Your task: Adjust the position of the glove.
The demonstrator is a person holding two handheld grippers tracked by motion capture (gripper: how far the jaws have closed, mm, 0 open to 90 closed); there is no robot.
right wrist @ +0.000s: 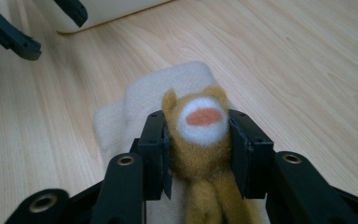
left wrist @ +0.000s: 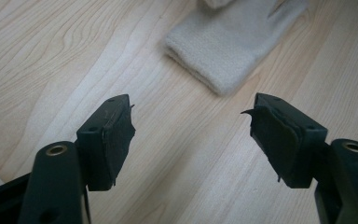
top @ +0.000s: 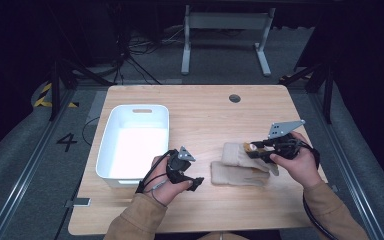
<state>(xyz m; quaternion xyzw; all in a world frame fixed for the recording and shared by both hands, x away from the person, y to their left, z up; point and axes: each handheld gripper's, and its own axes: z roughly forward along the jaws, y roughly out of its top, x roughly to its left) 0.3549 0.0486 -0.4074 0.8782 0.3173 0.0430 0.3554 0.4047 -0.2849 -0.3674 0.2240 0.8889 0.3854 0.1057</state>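
- Wood table (top: 205,115), dark room, white bin (top: 135,142) at left.
- Right gripper (right wrist: 196,140) clamped on tan felt toy (right wrist: 200,140), held over 2 cream gloves (top: 240,165) right of centre.
- Left gripper (left wrist: 191,135) open, empty, aimed at glove cuff (left wrist: 223,51), near the bin.

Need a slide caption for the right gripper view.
Right gripper clamps a tan felt toy above a cream glove on the wooden table.
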